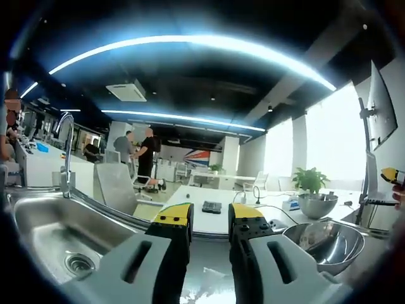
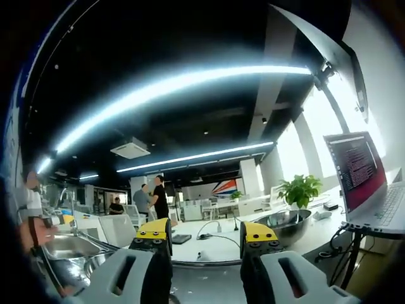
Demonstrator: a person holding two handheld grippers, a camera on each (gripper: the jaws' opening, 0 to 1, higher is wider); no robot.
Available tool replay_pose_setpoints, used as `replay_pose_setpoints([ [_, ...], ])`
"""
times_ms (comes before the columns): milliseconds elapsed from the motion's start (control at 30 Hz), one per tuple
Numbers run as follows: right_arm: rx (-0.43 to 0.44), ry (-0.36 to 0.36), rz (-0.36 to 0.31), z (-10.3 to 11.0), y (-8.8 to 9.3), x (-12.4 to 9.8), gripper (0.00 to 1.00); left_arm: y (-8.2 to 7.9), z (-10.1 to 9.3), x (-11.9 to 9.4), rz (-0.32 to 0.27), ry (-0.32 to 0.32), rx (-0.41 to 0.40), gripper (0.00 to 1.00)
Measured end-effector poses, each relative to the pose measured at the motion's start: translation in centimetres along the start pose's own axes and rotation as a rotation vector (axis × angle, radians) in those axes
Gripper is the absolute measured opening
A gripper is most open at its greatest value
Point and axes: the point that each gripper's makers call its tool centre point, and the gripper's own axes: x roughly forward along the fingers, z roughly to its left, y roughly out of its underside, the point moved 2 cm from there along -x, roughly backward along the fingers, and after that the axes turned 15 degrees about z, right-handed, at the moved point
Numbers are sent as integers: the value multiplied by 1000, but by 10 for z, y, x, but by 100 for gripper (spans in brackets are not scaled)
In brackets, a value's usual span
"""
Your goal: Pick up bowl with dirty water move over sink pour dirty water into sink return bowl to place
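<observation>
Your left gripper [image 1: 209,218] hangs over the steel counter [image 1: 209,275] with its yellow-tipped jaws a narrow gap apart and nothing between them. The sink [image 1: 44,231] sits to the left of those jaws in the left gripper view, drain [image 1: 79,263] visible in the basin, tall curved faucet [image 1: 65,149] standing at its back edge. The bowl [image 1: 326,244] you need is on the counter at lower right, just beside the right-hand jaw, steel, tilted toward the camera; you can't tell from here whether there is water in it. A second steel bowl [image 1: 317,204] stands further back on the white table [image 1: 196,218], with a potted plant [image 1: 310,180] right behind it. A small dark device [image 1: 211,206] lies on that table between the two jaw tips as seen. A monitor on an arm [image 1: 380,107] is at far right. Your right gripper [image 2: 205,231] is held higher, jaws open wider than the left, also empty, pointed across the room. In the right gripper view the sink [image 2: 66,247] shows at lower left with the faucet [image 2: 63,196] behind it, well left of the jaws. A steel bowl [image 2: 285,225] sits on the table just right of the right-hand jaw, plant [image 2: 297,190] behind it. An open laptop [image 2: 364,174] on a stand is at far right. Two people [image 1: 139,152] stand talking in the background, well away from the counter.
</observation>
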Motion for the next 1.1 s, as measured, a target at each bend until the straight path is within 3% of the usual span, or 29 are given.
replay_pose_setpoints([
  [1100,3,18,13,-7,5,-5,37,-3,-4,1,11,8,22,14],
])
